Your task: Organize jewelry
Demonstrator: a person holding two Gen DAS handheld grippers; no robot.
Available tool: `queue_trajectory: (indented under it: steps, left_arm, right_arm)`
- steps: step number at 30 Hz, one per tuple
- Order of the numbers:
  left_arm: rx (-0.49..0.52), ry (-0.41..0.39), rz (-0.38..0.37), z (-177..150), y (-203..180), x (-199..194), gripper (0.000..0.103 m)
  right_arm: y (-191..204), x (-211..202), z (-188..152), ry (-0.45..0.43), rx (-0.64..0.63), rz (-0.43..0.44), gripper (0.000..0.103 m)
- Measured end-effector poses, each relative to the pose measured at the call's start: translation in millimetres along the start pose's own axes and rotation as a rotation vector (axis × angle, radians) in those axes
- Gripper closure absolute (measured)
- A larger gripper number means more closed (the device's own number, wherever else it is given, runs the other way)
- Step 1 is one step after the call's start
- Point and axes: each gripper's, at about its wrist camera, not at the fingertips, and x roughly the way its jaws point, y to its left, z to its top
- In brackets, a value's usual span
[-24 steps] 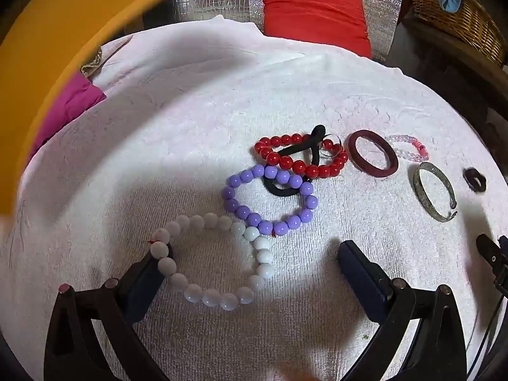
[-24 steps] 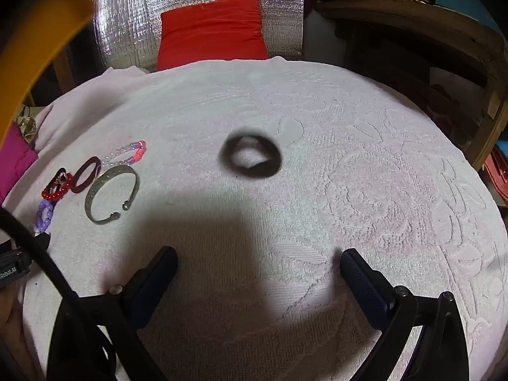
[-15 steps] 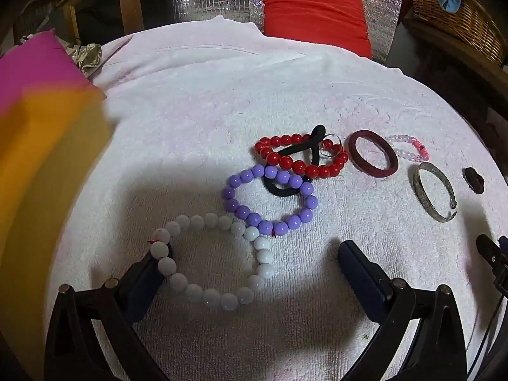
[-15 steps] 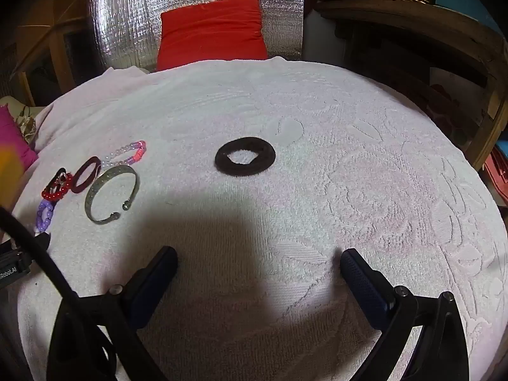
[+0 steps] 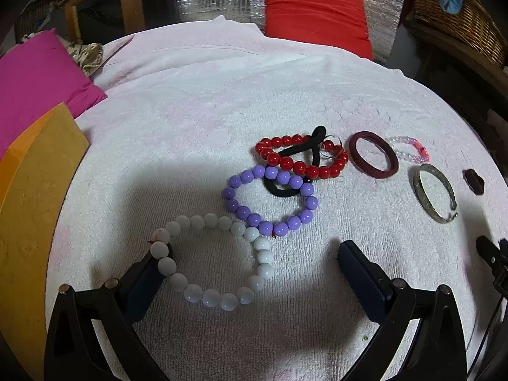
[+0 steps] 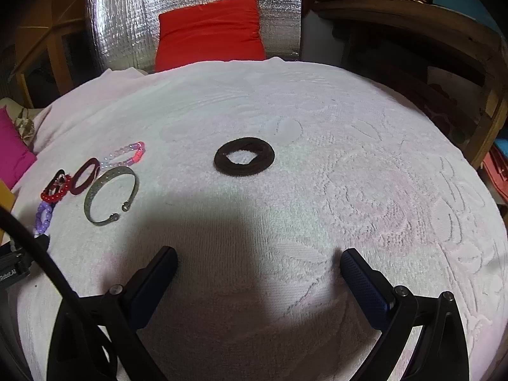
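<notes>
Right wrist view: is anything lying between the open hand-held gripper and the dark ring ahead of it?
Nothing visible does. Only bare towel lies between the right hand-held gripper and the dark ring; the metal bangle sits off to the left.

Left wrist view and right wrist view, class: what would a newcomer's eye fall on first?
The tangle of bead bracelets on the white towel: white bracelet nearest the open left gripper, purple bracelet and red bracelet beyond. In the right wrist view, a dark ring lies alone ahead of the open right gripper.

White, purple, red bead bracelets [image 5: 287, 158]; white towel [image 5: 190, 127].
</notes>
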Motion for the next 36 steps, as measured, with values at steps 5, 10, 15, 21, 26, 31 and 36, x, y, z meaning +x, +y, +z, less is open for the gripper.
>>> queue_trajectory:
  steps: [5, 10, 15, 21, 26, 31, 36]
  left_arm:
    - [-0.023, 0.094, -0.006, 3, -1, -9, 0.0]
    - [0.03, -0.016, -0.028, -7, -9, -73, 0.0]
    - [0.11, -0.224, 0.055, -24, -9, -165, 0.0]
    - [0.045, -0.368, 0.042, -42, 5, -247, 0.0]
    - [0.036, -0.454, 0.113, -51, 10, -299, 0.0]
    - [0.038, -0.476, 0.124, -49, 10, -327, 0.0]
    - [0.045, -0.49, 0.126, -38, 0, -323, 0.0]
  right_arm:
    - [4, -7, 1, 0.091, 0.089, -0.061, 0.0]
    - [10, -20, -8, 0.141, 0.009, -0.027, 0.0]
    - [6, -71, -9, 0.086, 0.016, 0.028, 0.0]
    - [8, -206, -16, -0.264, -0.03, 0.049, 0.0]
    - [10, -278, -30, -0.396, 0.011, 0.155, 0.0]
    - [19, -292, -17, -0.355, 0.019, 0.169, 0.0]
    - [22, -291, -13, -0.361, -0.001, 0.137, 0.0]
